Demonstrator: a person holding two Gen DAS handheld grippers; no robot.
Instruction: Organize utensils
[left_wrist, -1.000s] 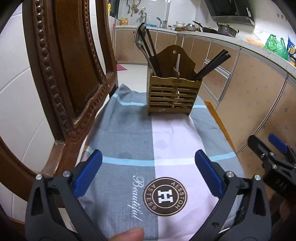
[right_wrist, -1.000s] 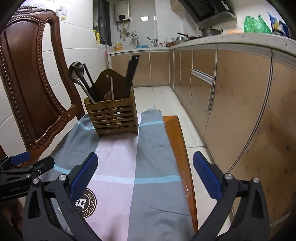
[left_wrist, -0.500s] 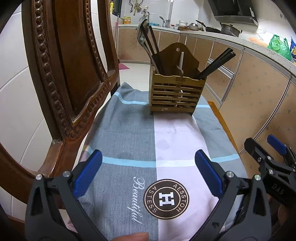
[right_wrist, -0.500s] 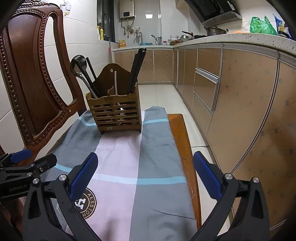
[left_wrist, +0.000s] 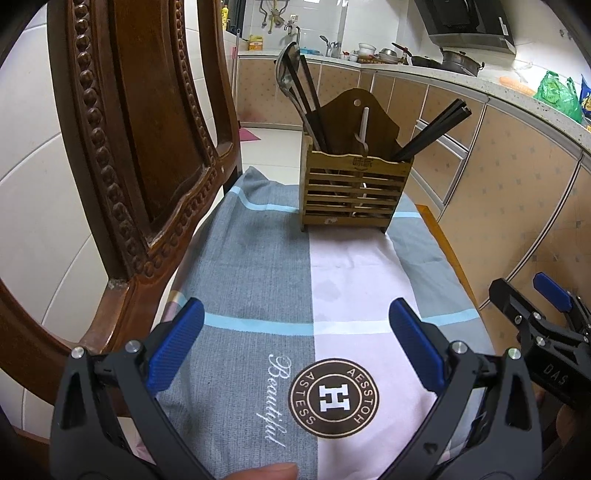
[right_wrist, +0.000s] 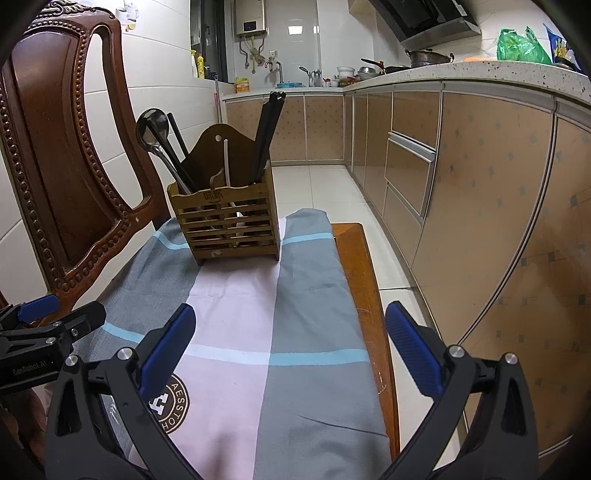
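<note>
Kitchen cabinets (right_wrist: 461, 177) run along the right side, tiled wall on the left, and between them stands a carved wooden chair (left_wrist: 122, 147) whose seat carries everything. A striped towel (left_wrist: 280, 266) covers most of the seat, leaving a bare wooden strip along the right edge.

At the far edge of the seat, on the towel, stands the slatted wooden holder (left_wrist: 354, 192). It looks light and stiff, with thin slats that could crack under a hard squeeze; if it must be moved, its solid top rim or tall back panel seems the safer place to take it.

In its left compartment lean a steel ladle (right_wrist: 153, 127) and some dark sticks. The ladle is likely the heaviest piece, smooth and slippery, so its long handle just above the rim would give a better hold than the bowl. In the right compartment a bundle of black chopsticks (left_wrist: 432, 127) tilts outward to the right; these are light, rigid and apt to scatter, best pinched together near mid-length. A thin white utensil (left_wrist: 364, 125) stands upright in the middle; what it is I cannot tell.

Nearest the cameras, over the near edge of the seat, the left gripper (left_wrist: 295, 343) and right gripper (right_wrist: 291, 347) both have their jaws spread wide and hold nothing, well apart from the holder.
</note>
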